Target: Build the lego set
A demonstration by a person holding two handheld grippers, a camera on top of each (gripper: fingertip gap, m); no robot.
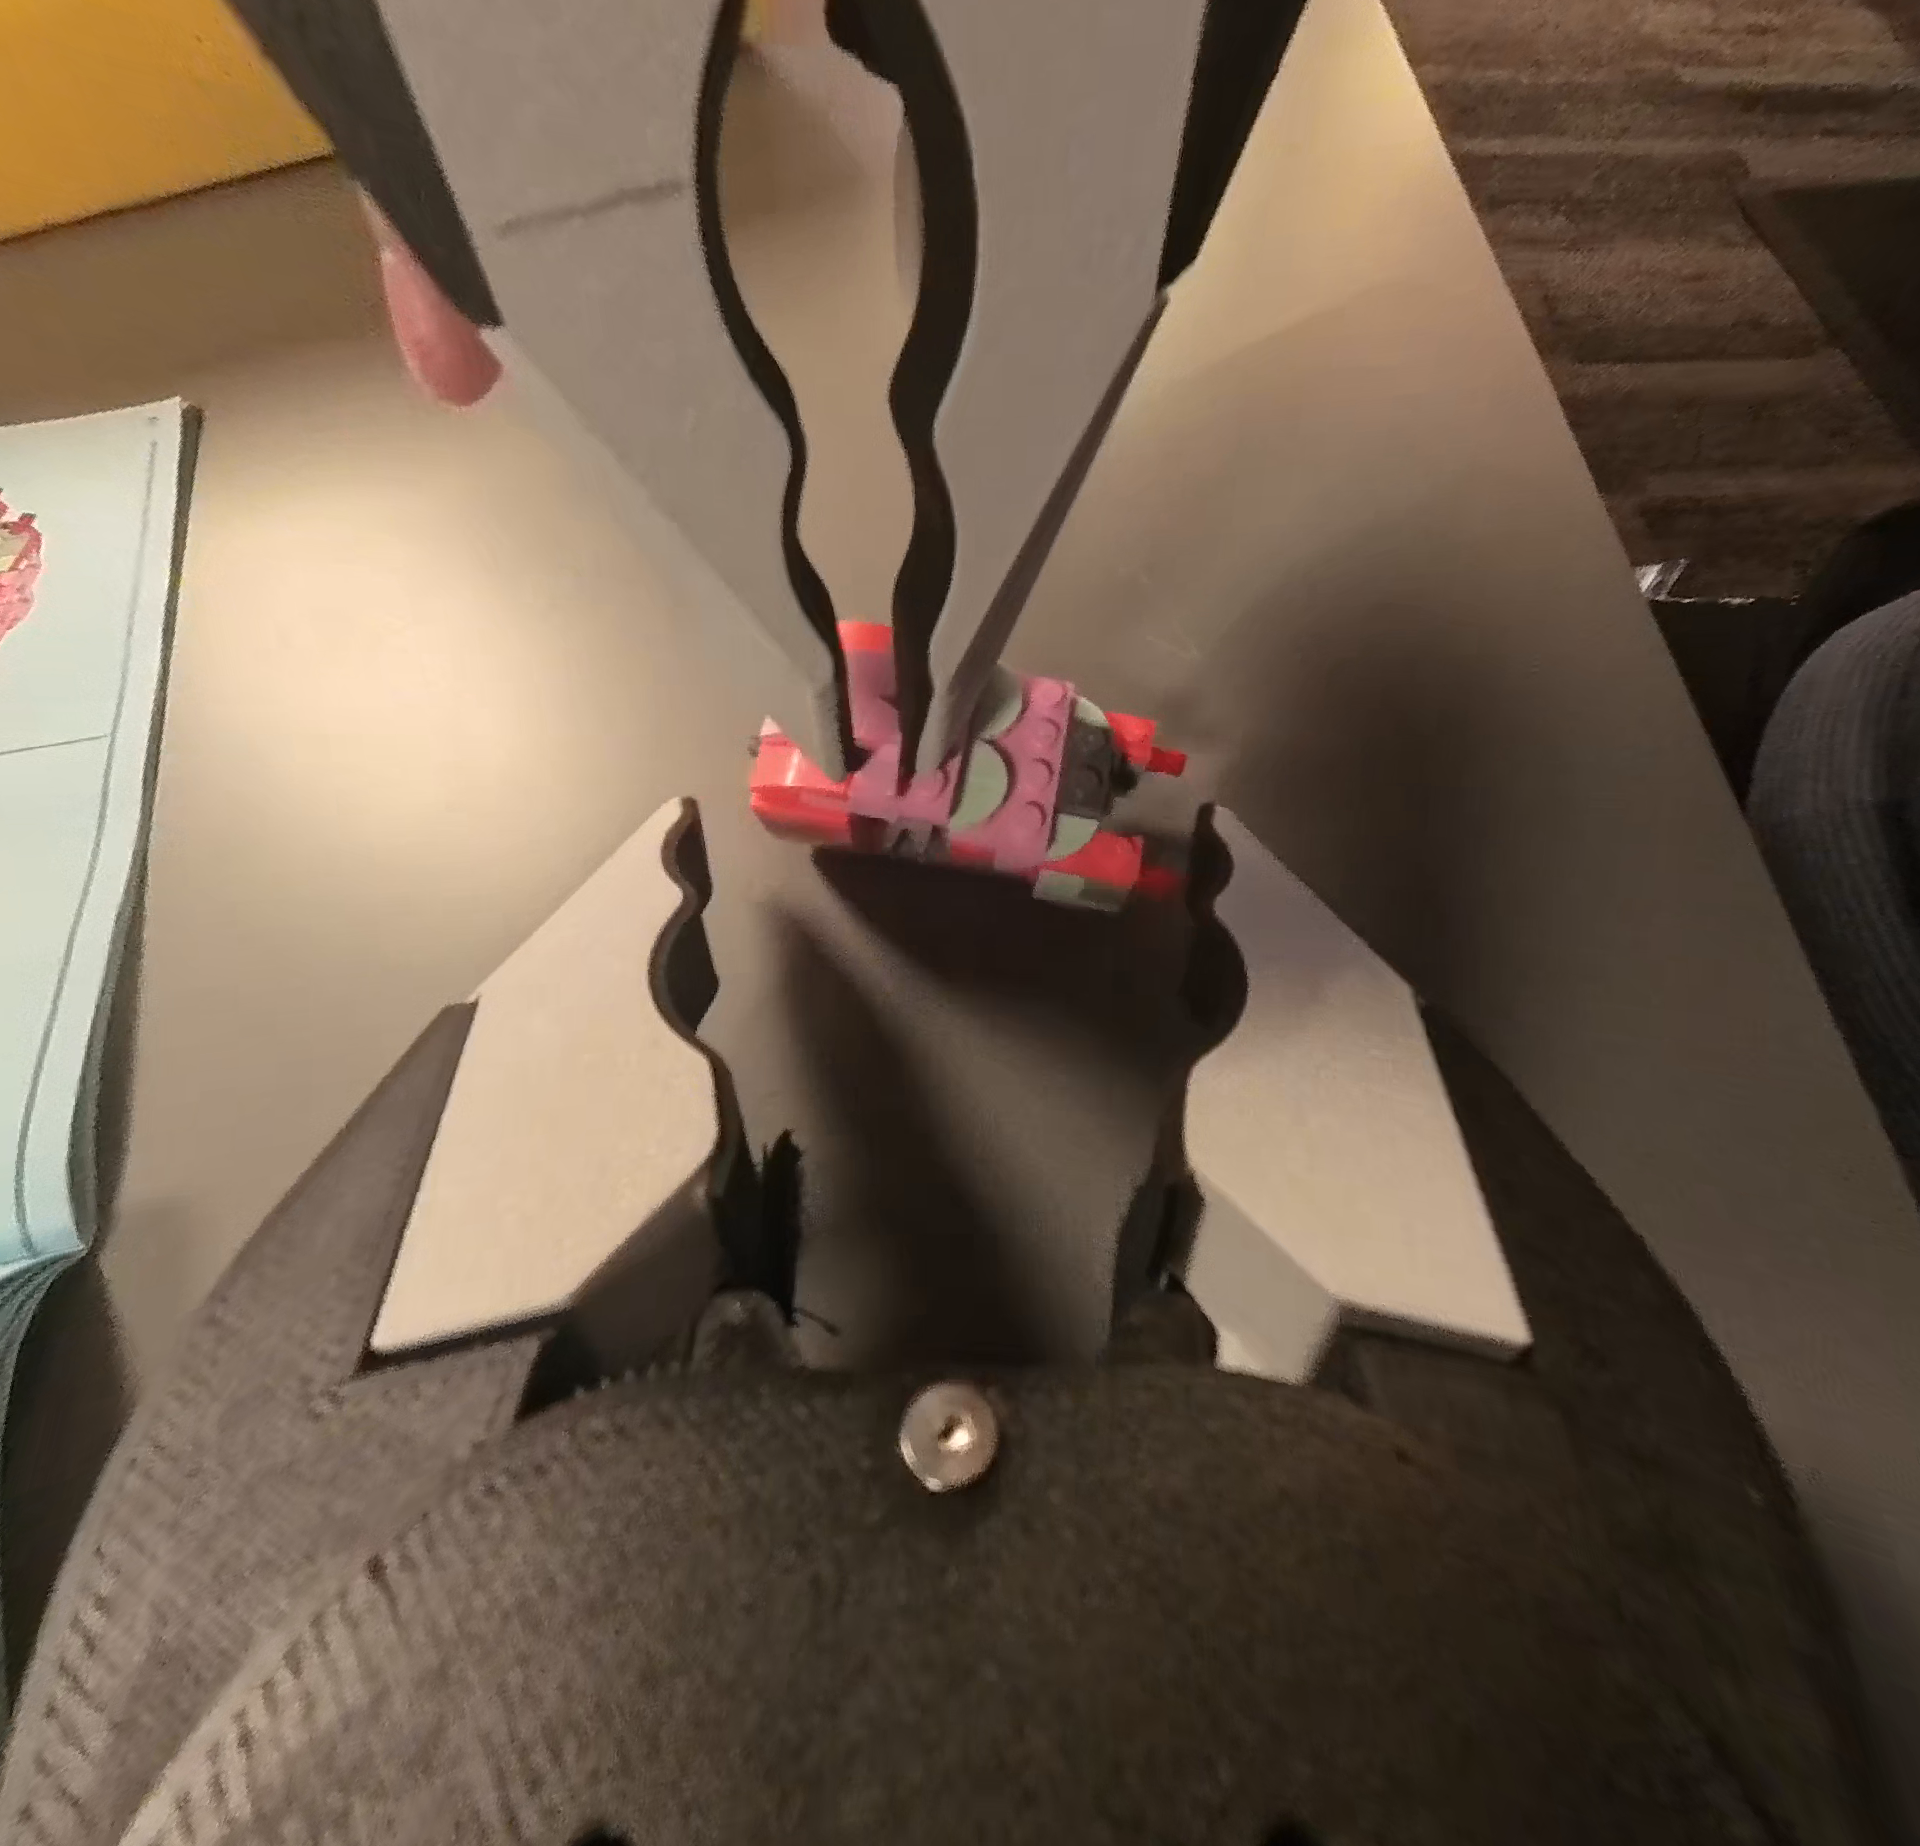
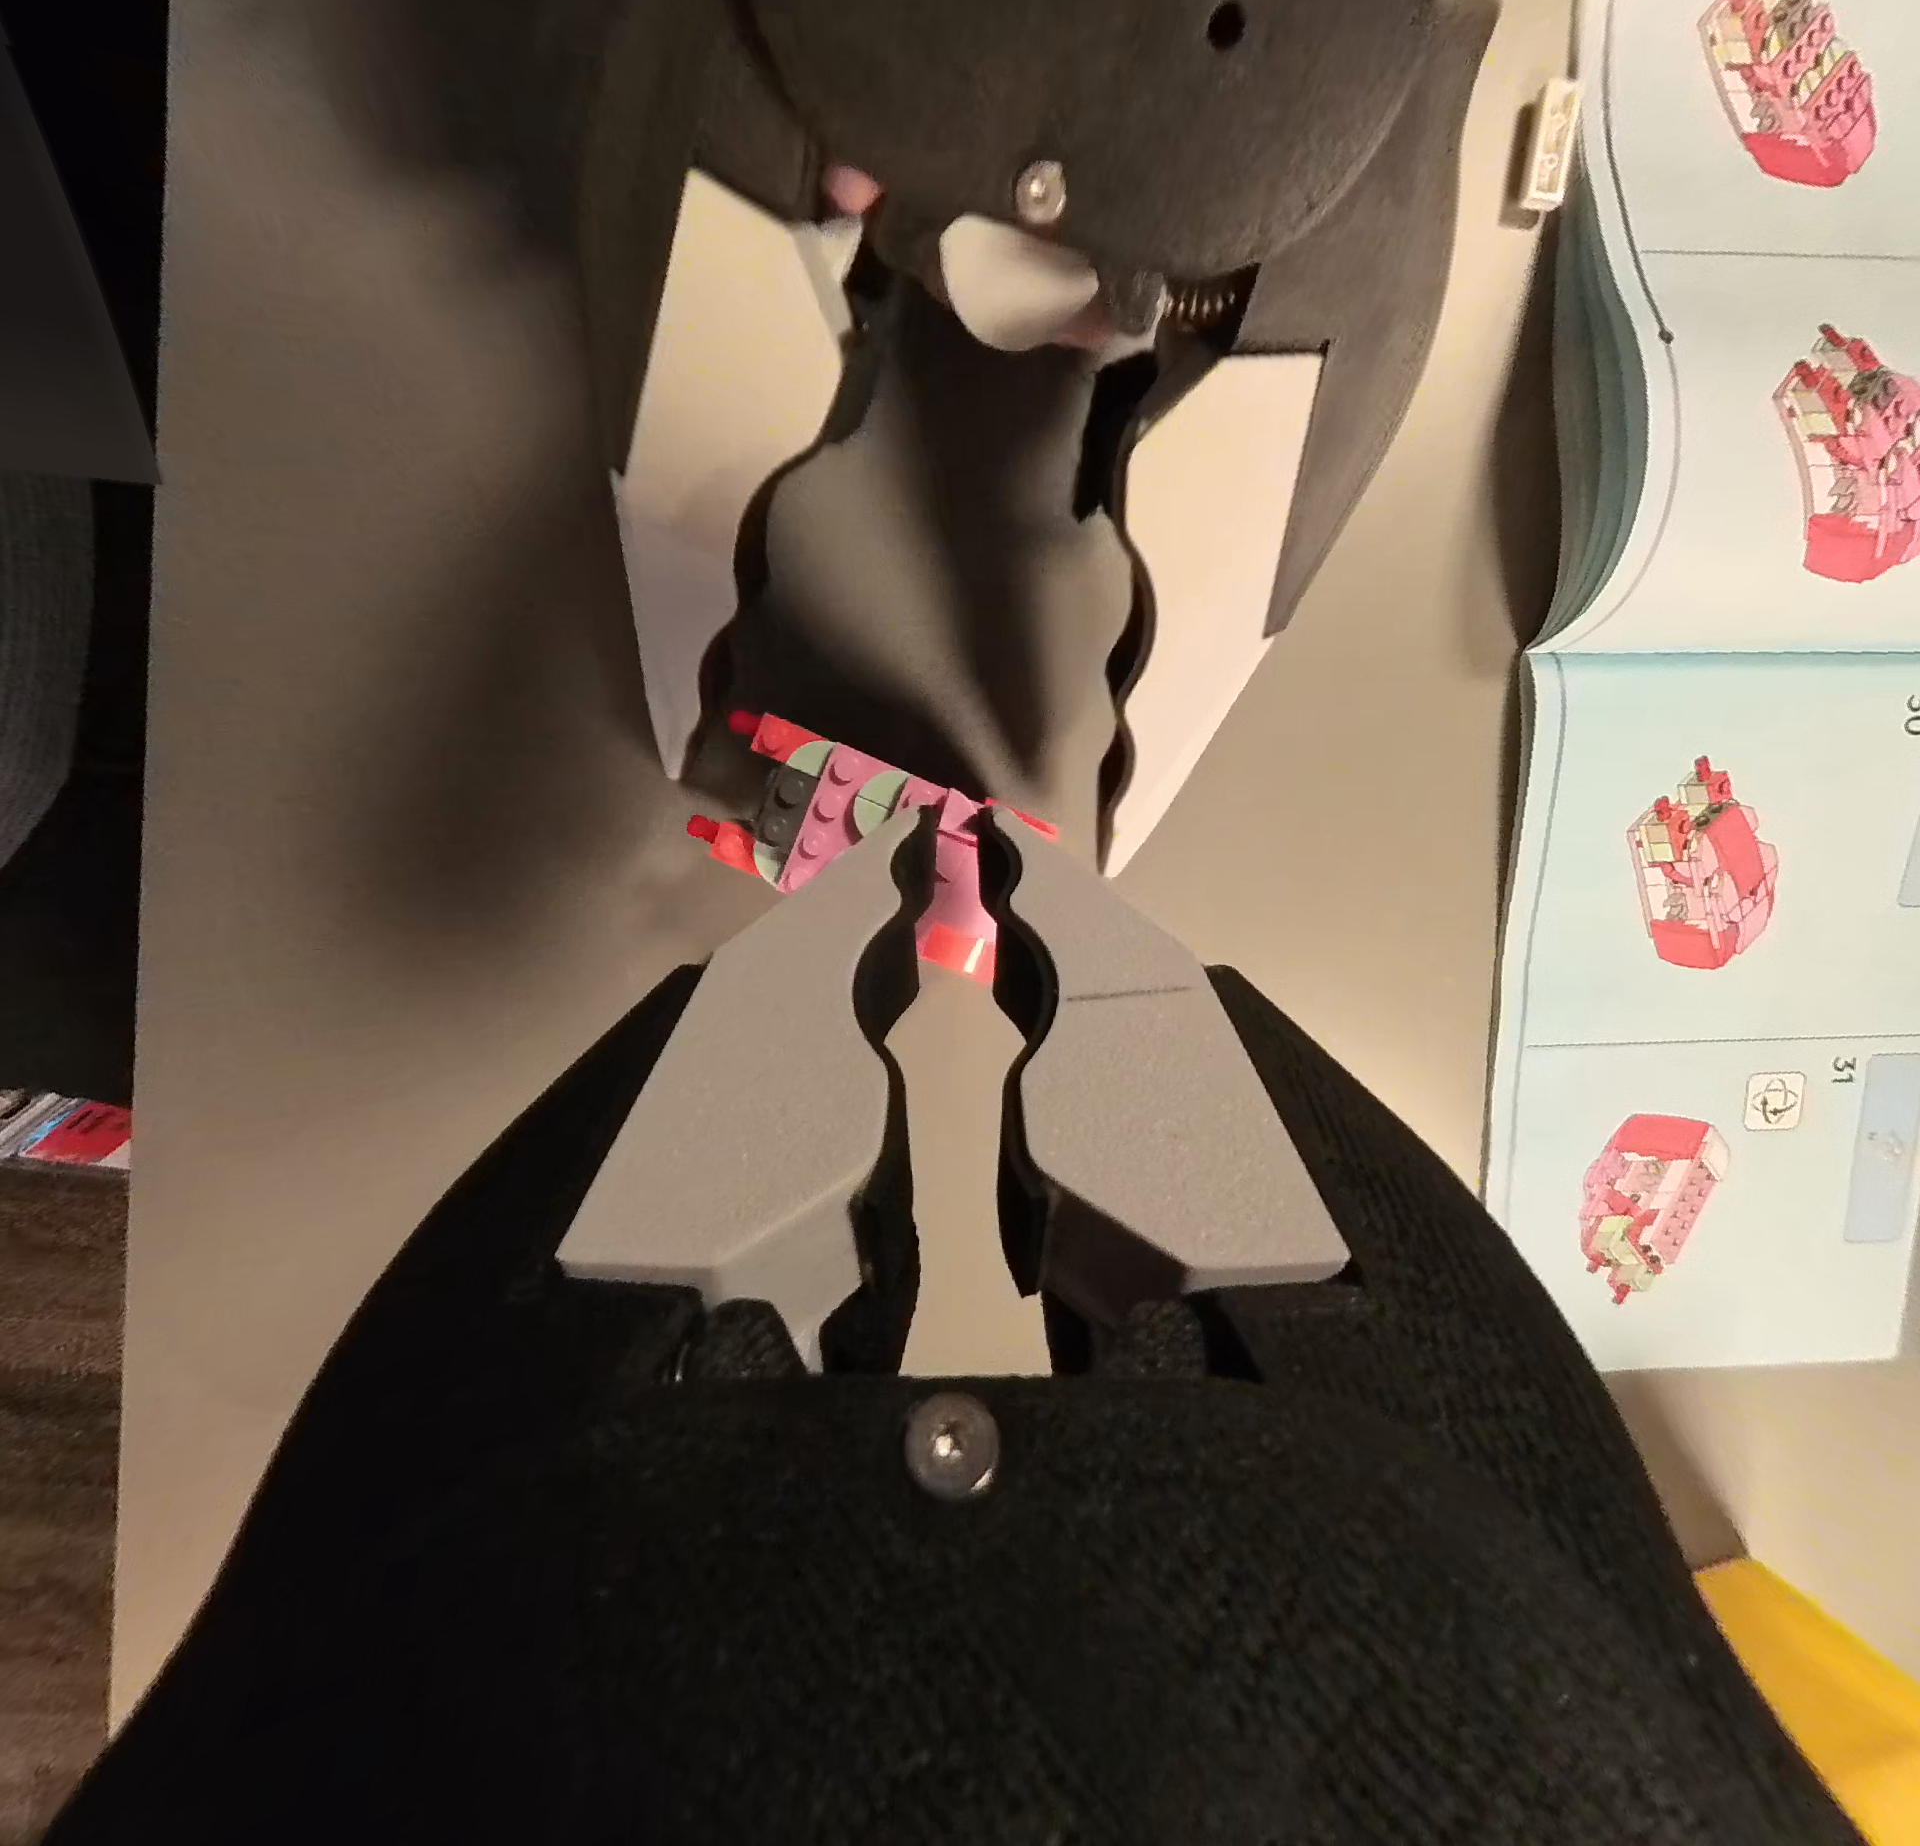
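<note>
Between my left jaws [image 1: 951,830], which stand wide apart and grip nothing, sits the small brick model [image 1: 1023,788] of pink, red and grey pieces; it lies on the pale bench [image 1: 343,716] with one tip of the left pair near its studded end and the other well clear; my right jaws [image 2: 953,809] come at it from the opposite side, nearly closed, their tips pinched on a narrow pink part at the model's near end; beyond the right jaws and off to their right lies an open instruction booklet [image 2: 1704,861]; I judge the pinch a thin one, so I would keep the right jaws steady and square to the model; I would keep the left jaws level with the model, not above it, and avoid knocking the small red pegs [image 1: 1164,760] at its far end.
</note>
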